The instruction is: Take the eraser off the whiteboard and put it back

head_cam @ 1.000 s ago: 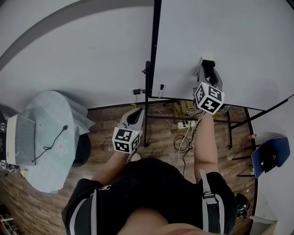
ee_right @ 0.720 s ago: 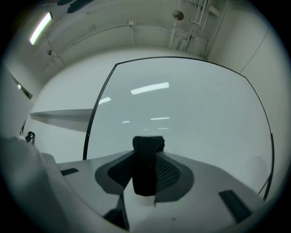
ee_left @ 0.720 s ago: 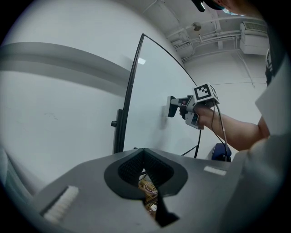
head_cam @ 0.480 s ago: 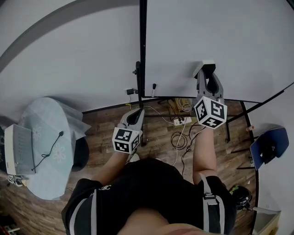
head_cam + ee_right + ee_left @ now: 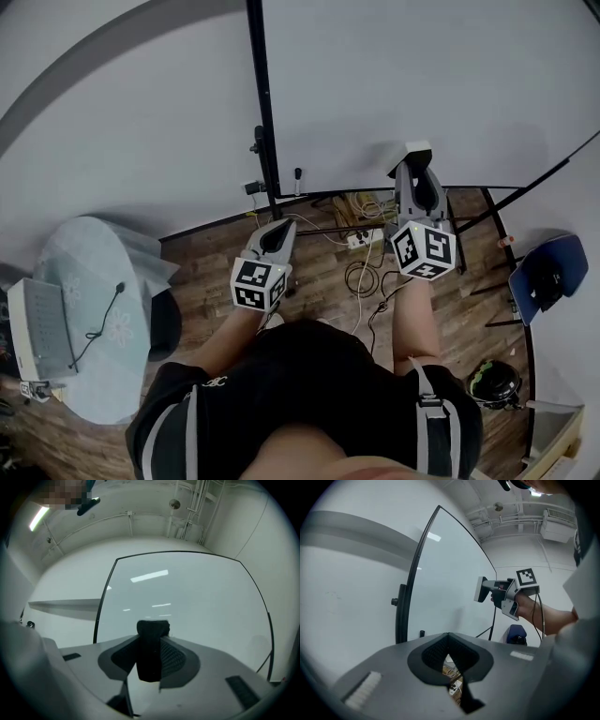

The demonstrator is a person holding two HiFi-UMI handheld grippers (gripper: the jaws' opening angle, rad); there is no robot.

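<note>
A: Where is the eraser?

B: The dark rectangular block eraser with a pale back (image 5: 152, 648) sits between the pads of the right tongs (image 5: 152, 641). The jaws have just been closing and now pinch its sides. In the head view it lies at about one o'clock, in front of the large white whiteboard in its black metal frame (image 5: 422, 75).

A: Is it off the board?

B: Cannot tell. No view shows a gap or contact between the eraser's face and the board. I judge the pick-up as made or nearly made.

A: The other hand?

B: The left tongs (image 5: 449, 641) are pressed together with nothing in them. They sit low, at about eight o'clock from the right tongs, and play no part.

A: What remains?

B: Probably lifting it clear, then setting it back on the whiteboard and letting go. The return is not yet done.
</note>
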